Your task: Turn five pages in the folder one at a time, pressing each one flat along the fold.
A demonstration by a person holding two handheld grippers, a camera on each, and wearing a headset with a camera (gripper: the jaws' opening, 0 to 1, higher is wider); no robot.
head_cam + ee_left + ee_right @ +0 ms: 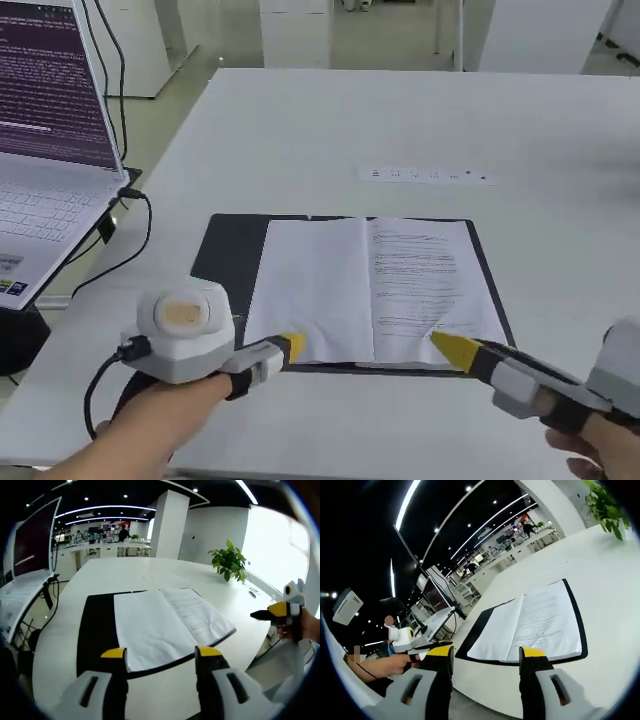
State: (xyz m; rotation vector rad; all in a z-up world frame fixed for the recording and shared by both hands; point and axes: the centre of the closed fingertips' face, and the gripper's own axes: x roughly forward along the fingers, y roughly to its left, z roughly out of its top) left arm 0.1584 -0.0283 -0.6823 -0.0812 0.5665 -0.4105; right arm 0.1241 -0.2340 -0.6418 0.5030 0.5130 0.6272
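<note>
Left claw [160, 653], right claw [485, 652] beside folder [226, 256]

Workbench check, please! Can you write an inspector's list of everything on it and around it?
Surface: white table, bare around the work.
Job's things: black folder lying open; right page printed, left page looks blank.
Clutter: open laptop at the left edge; small white strip beyond the folder, too blurred to name.
Grippers: left gripper and right gripper both open, holding nothing, at the folder's near edge.
Cables: black cable running from the laptop.
Surroundings: potted plant, white pillar, open office with desks behind.
</note>
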